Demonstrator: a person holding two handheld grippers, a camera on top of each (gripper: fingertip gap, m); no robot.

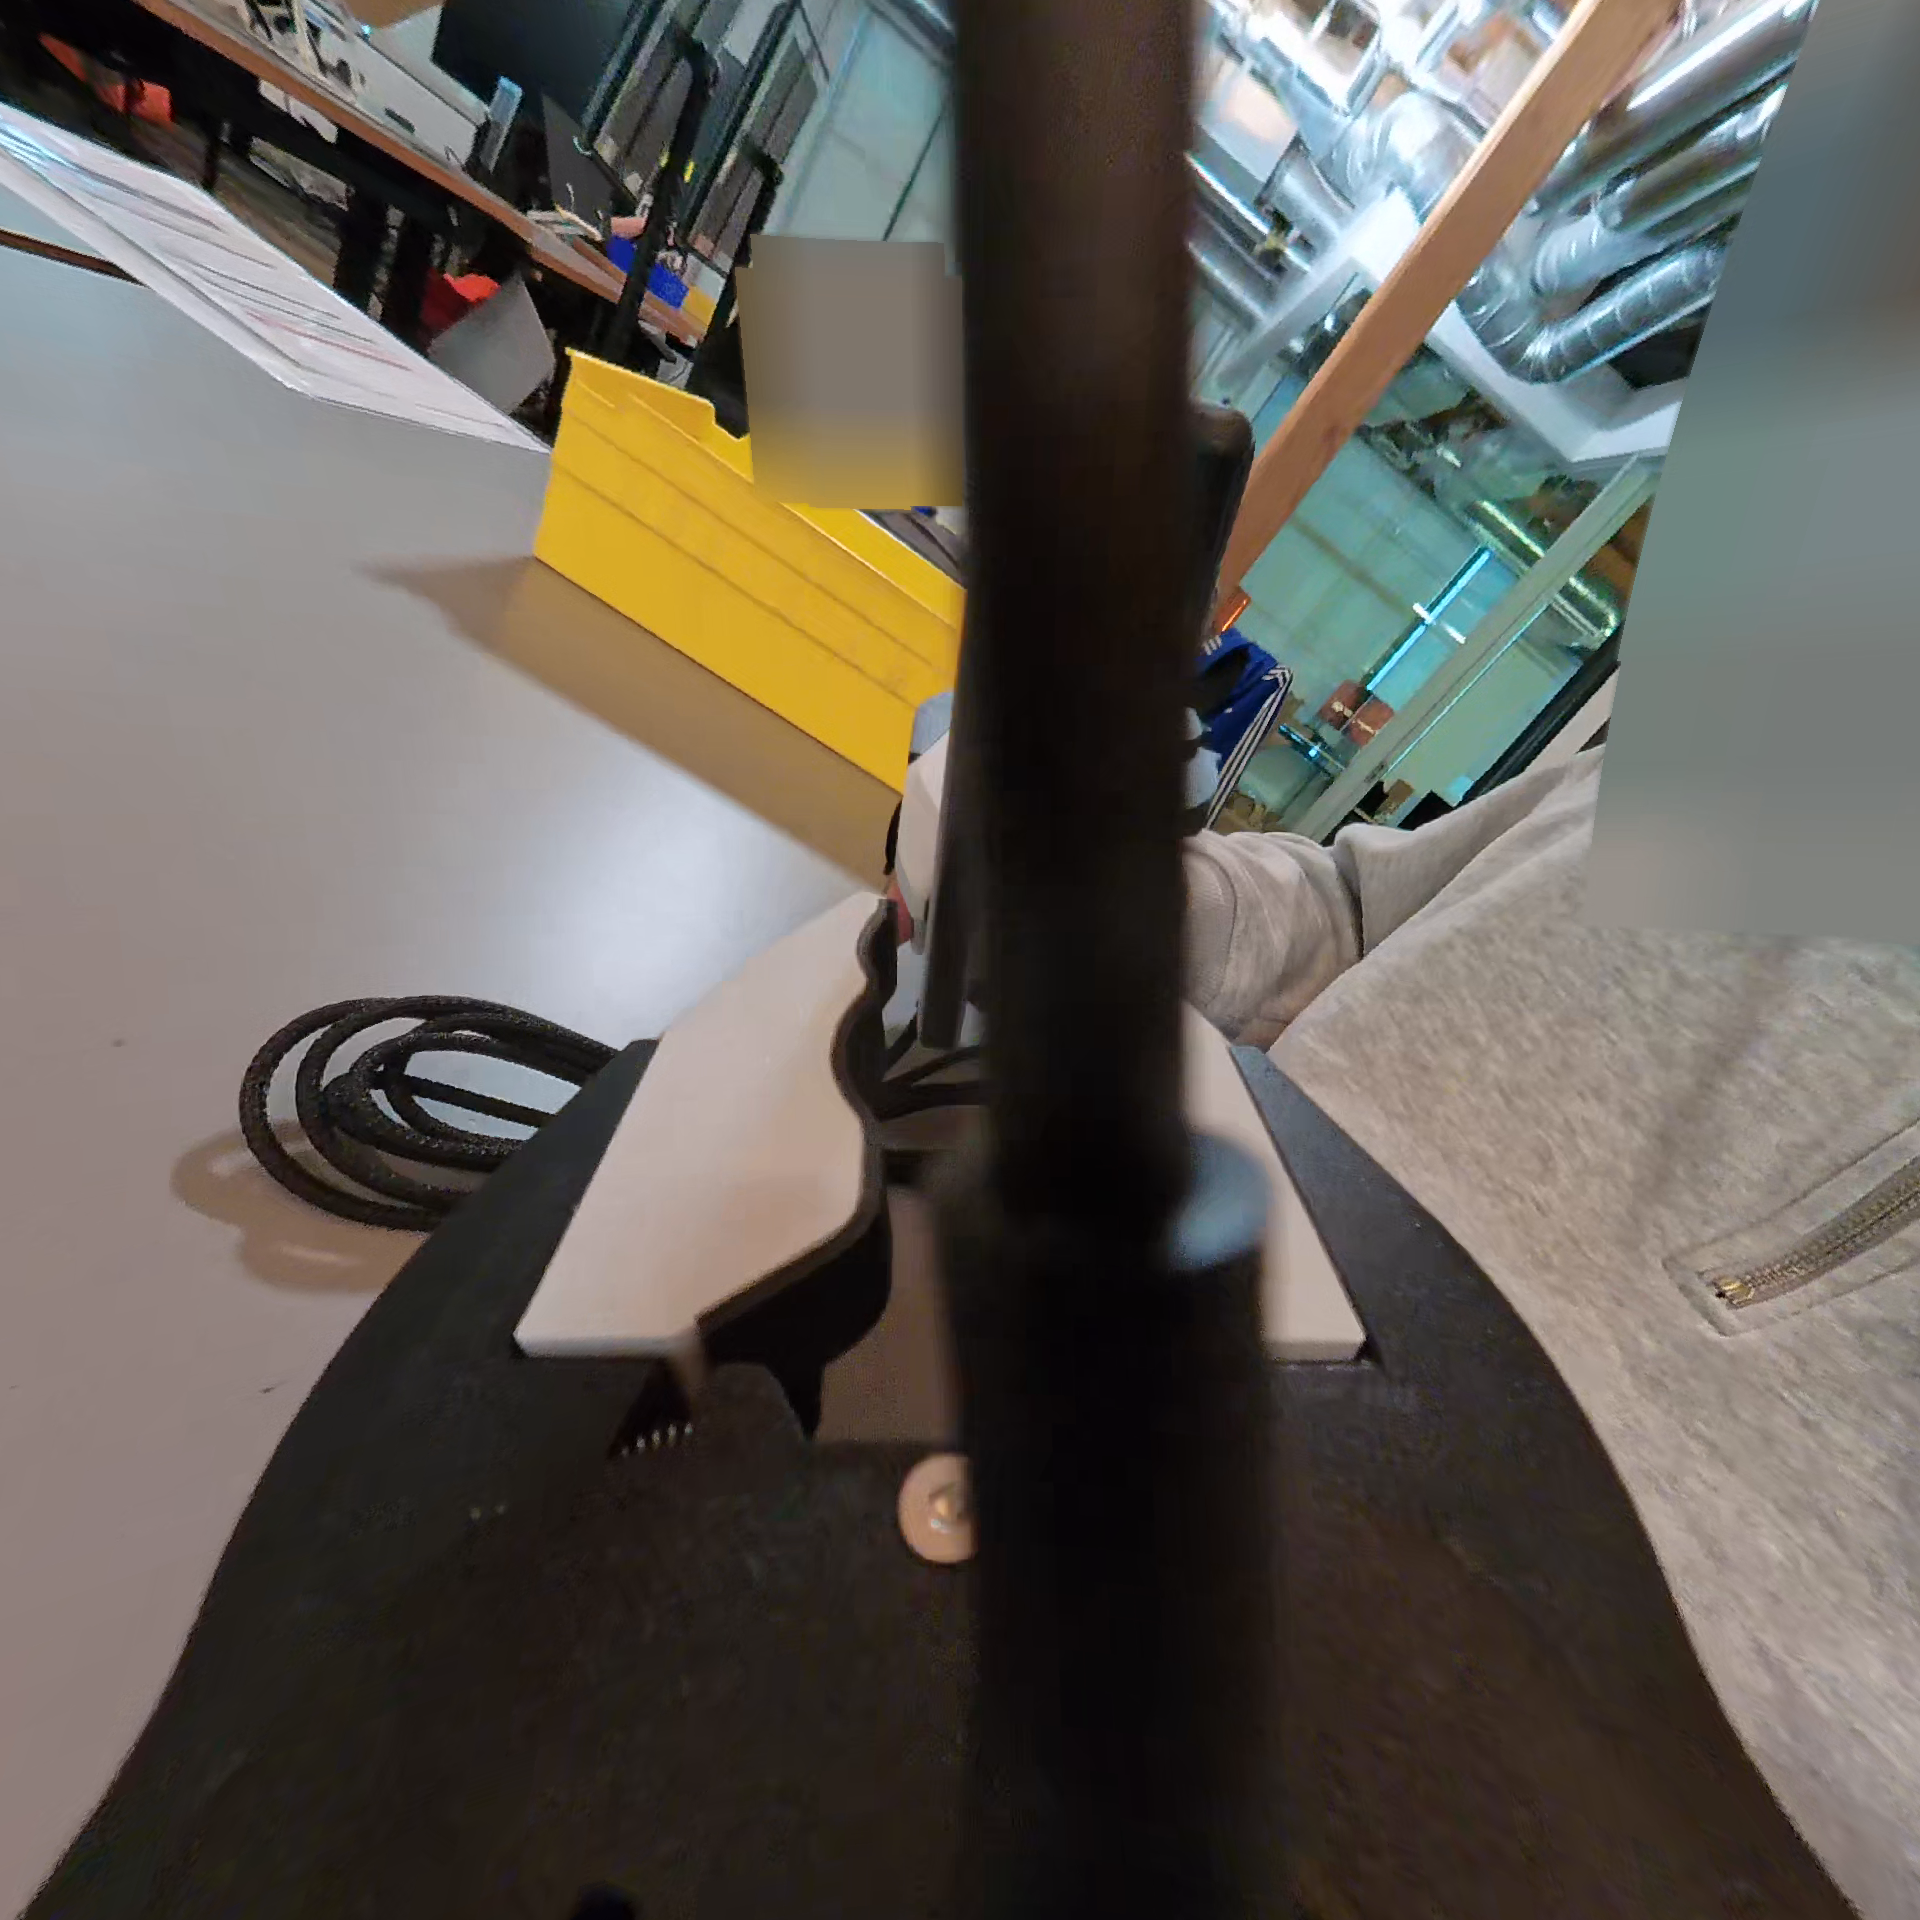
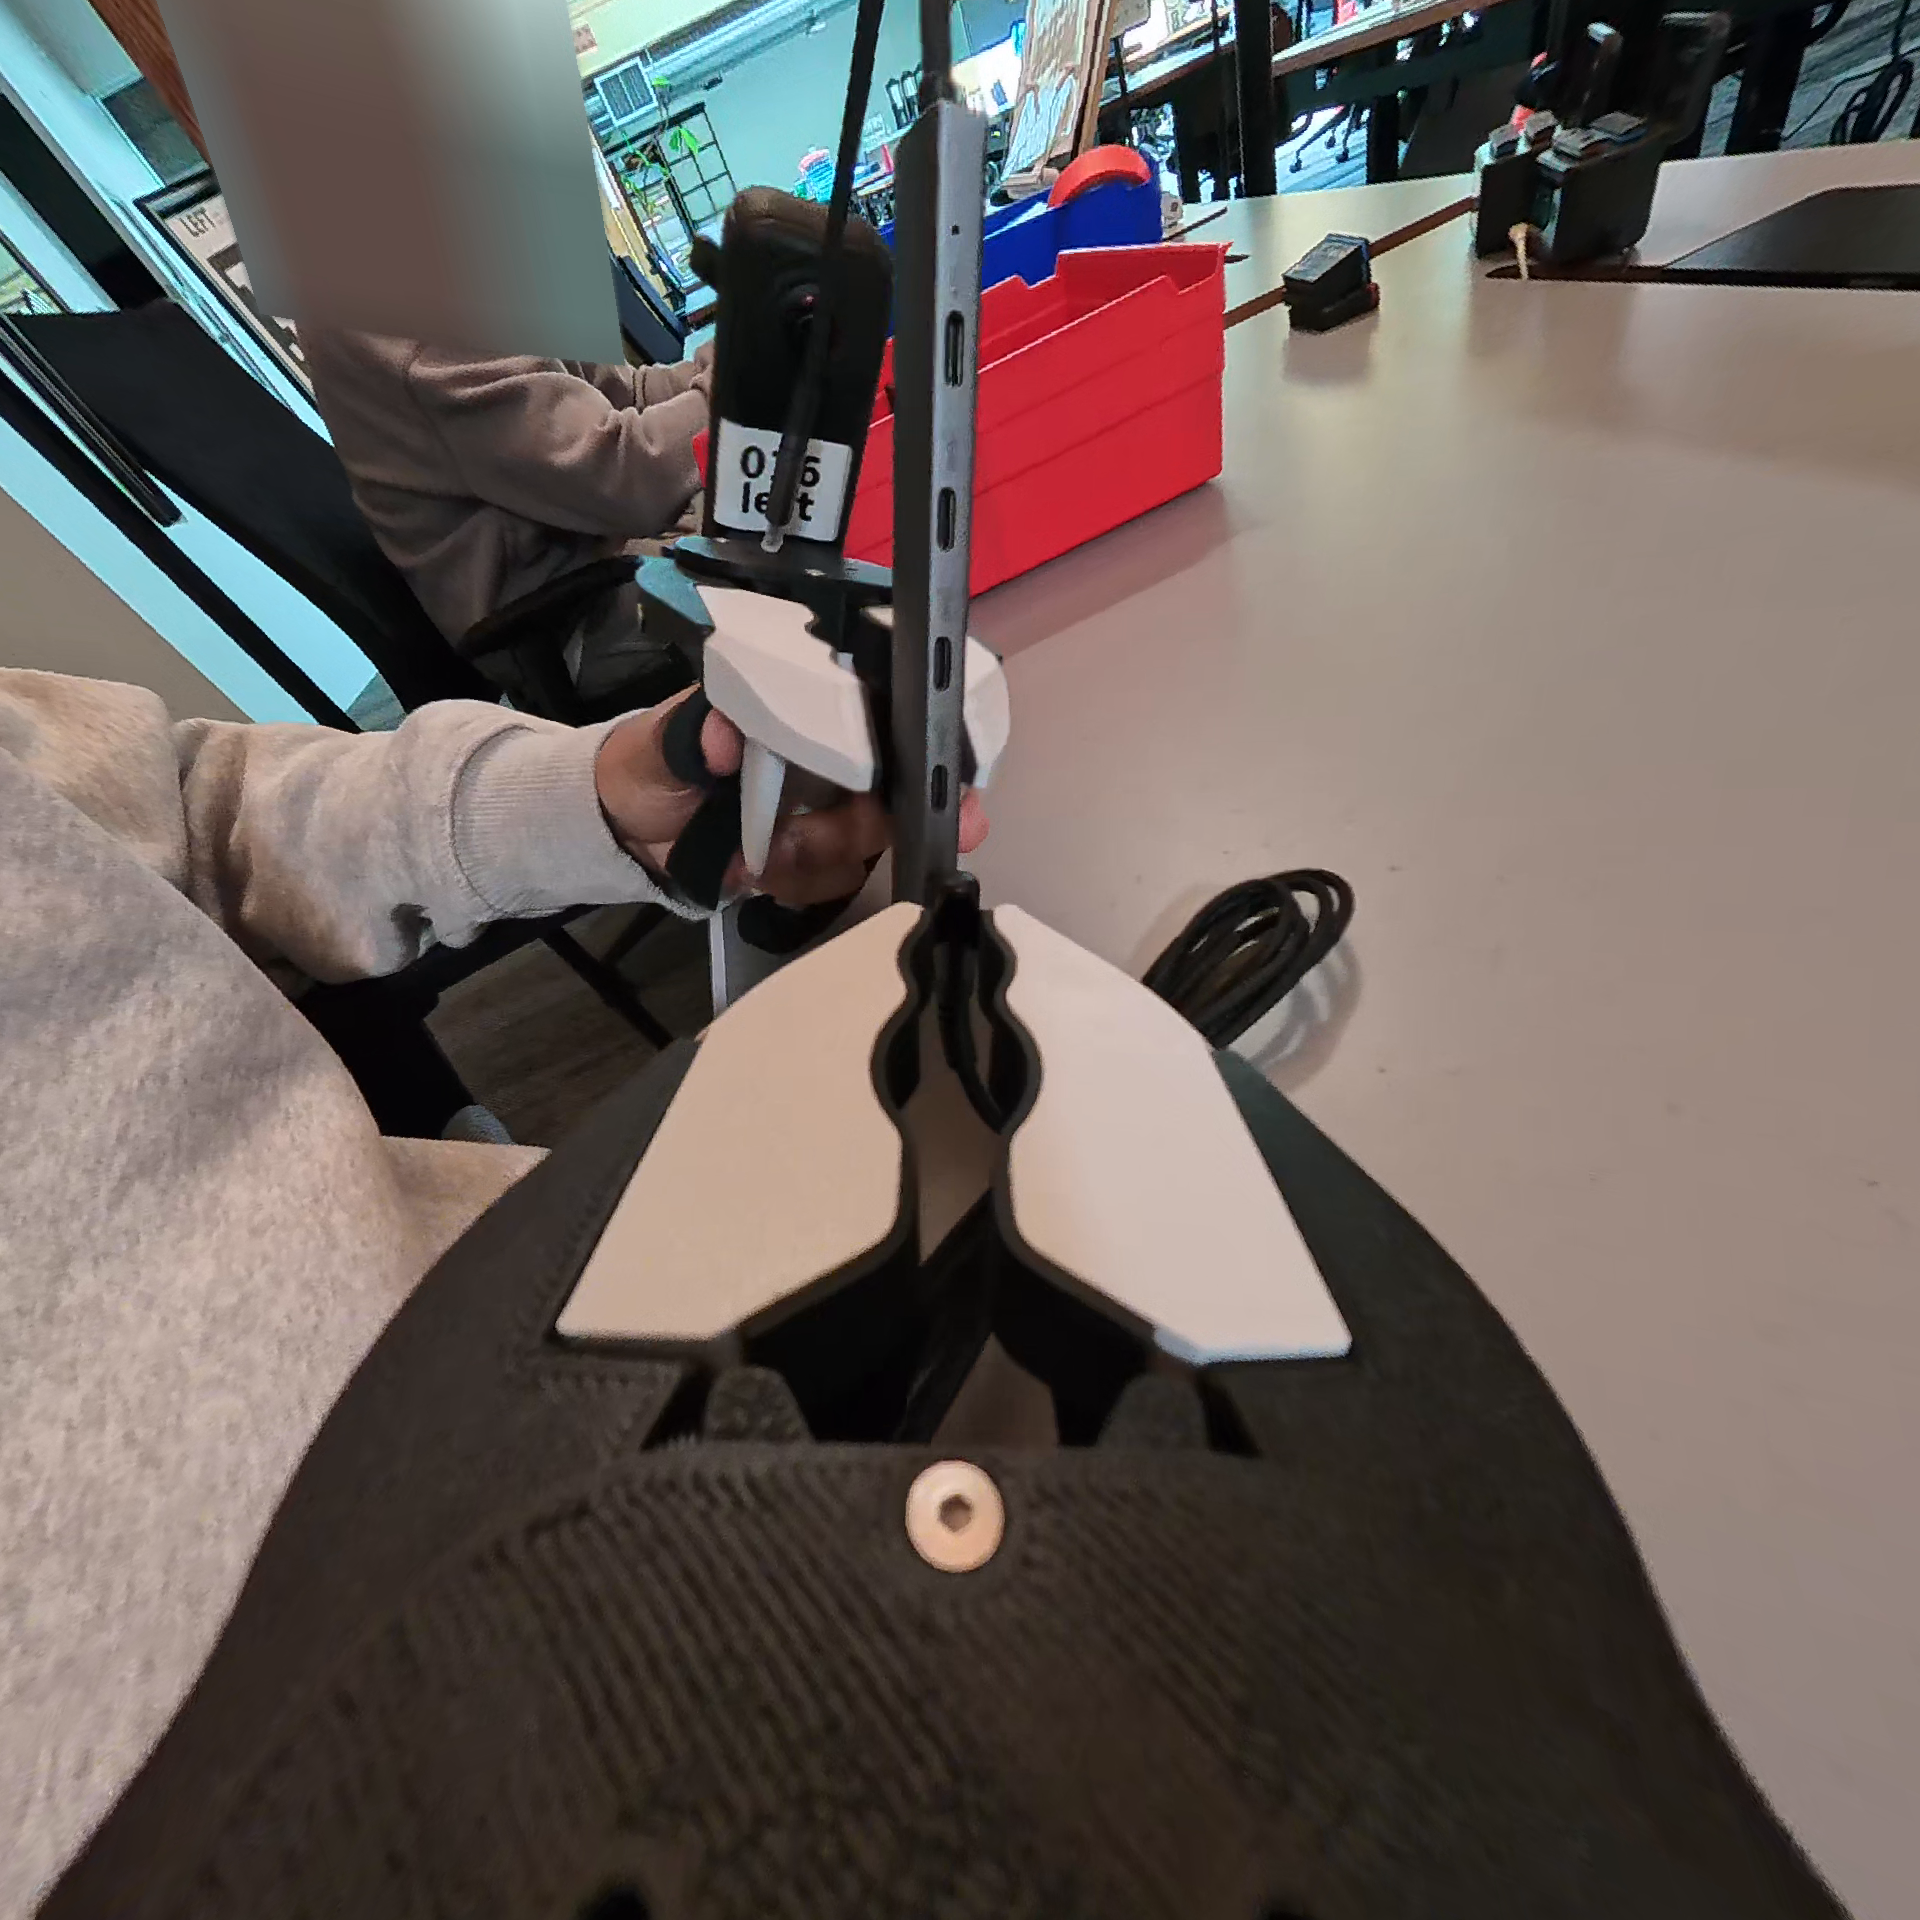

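Note:
A long slim dark grey hub (image 2: 940,447) with several ports along its edge stands upright in the air. My left gripper (image 1: 1039,997) is shut on its lower part; up close the hub (image 1: 1081,623) fills the middle of the left wrist view and hides the right finger's tip. The left gripper also shows in the right wrist view (image 2: 914,717), held by a hand. My right gripper (image 2: 954,920) is shut on a black cable plug (image 2: 958,891) at the hub's bottom end. The cable runs back between the jaws. The right gripper (image 1: 925,862) shows behind the hub.
A coiled black cable (image 2: 1257,945) lies on the grey table (image 2: 1558,727), also in the left wrist view (image 1: 395,1112). A yellow bin (image 1: 727,582), a red bin (image 2: 1091,416), a paper sheet (image 1: 229,270) and a small black box (image 2: 1330,275) stand farther off. A grey sweatshirt (image 1: 1558,1247) is close by. Left and right tips are no more than a few centimetres apart.

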